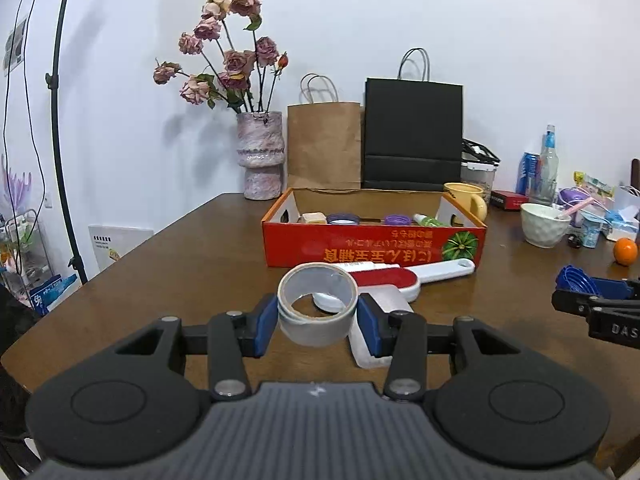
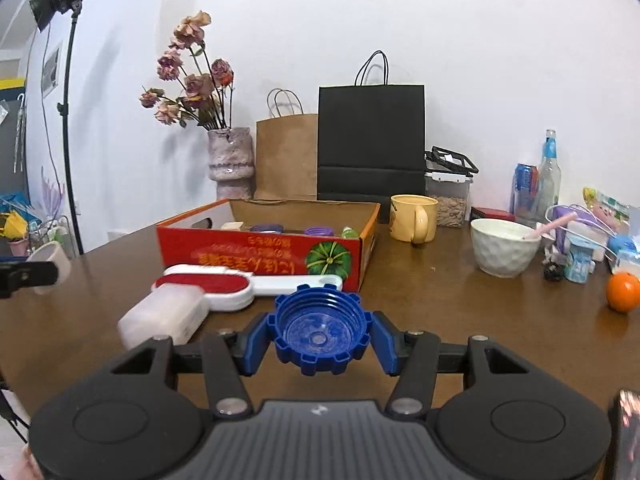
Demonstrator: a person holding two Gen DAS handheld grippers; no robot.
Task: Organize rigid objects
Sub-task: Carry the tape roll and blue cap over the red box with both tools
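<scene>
My left gripper (image 1: pixel 318 312) is shut on a grey tape roll (image 1: pixel 312 332), held above the brown table (image 1: pixel 180 272); it also shows at the right wrist view's left edge (image 2: pixel 28 274). My right gripper (image 2: pixel 322 334) is shut on a blue toothed lid (image 2: pixel 320 332), hollow side facing the camera, both blue pads against its rim. Just ahead stands an open red cardboard box (image 1: pixel 360 248) (image 2: pixel 240 256) holding purple lids, a beige block and a green-capped tube. In front of it lie a red-and-white lint brush (image 2: pixel 224 284) and a white plastic case (image 2: pixel 164 320).
A yellow mug (image 2: pixel 414 218), white bowl (image 2: pixel 504 246), orange (image 2: pixel 622 290), bottles and packets crowd the right side. A vase of dried roses (image 1: pixel 260 156), a brown bag (image 1: pixel 324 144) and a black bag (image 1: pixel 412 132) stand against the wall. A light stand (image 1: pixel 60 120) rises at left.
</scene>
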